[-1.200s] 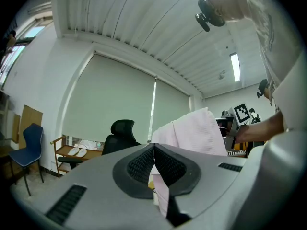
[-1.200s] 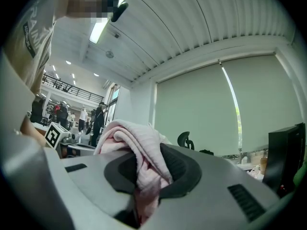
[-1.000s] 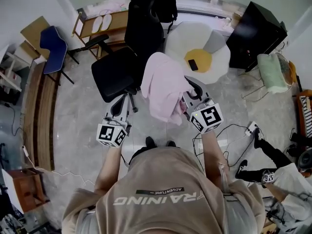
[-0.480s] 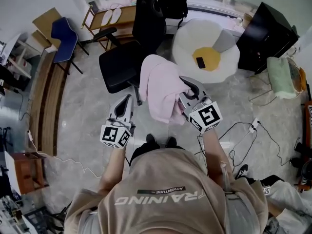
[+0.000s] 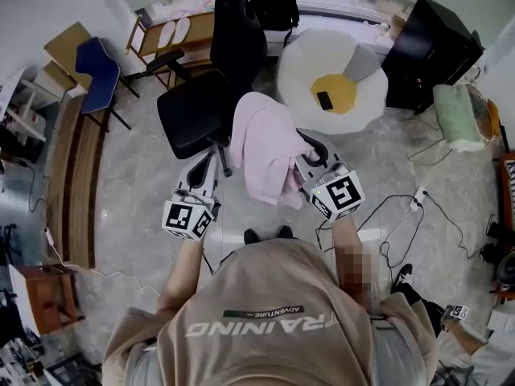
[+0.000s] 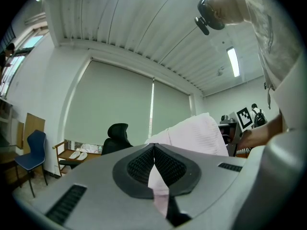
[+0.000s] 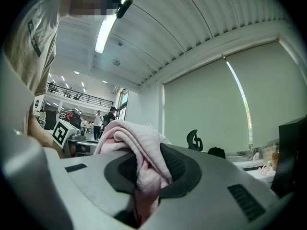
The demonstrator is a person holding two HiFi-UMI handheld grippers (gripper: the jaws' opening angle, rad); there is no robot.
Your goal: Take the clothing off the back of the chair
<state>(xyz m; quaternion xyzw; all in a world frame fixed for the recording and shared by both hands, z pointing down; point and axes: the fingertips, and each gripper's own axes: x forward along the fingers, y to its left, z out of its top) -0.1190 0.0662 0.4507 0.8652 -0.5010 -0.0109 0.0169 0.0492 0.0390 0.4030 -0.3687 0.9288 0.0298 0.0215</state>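
Note:
A pink garment (image 5: 265, 143) hangs in the air in front of me, clear of the black office chair (image 5: 201, 107). My right gripper (image 5: 308, 153) is shut on the garment's right edge. In the right gripper view, folds of pink cloth (image 7: 129, 138) bulge up between the dark pads at the right gripper (image 7: 146, 169). My left gripper (image 5: 209, 163) is left of the garment, over the chair's base, with its jaws together. In the left gripper view the tips of the left gripper (image 6: 154, 146) meet, and the garment (image 6: 201, 133) shows just beyond them and through the slit behind them.
A white round cushion with a yellow centre (image 5: 334, 87) lies past the garment, with a phone (image 5: 324, 100) on it. A blue chair (image 5: 96, 75) stands at the left, a black cabinet (image 5: 426, 51) at the right. Cables and a power strip (image 5: 418, 199) lie on the floor at the right.
My left gripper has shifted a little forward, towards the chair's base. The right gripper has kept its hold on the pink garment and moved only slightly.

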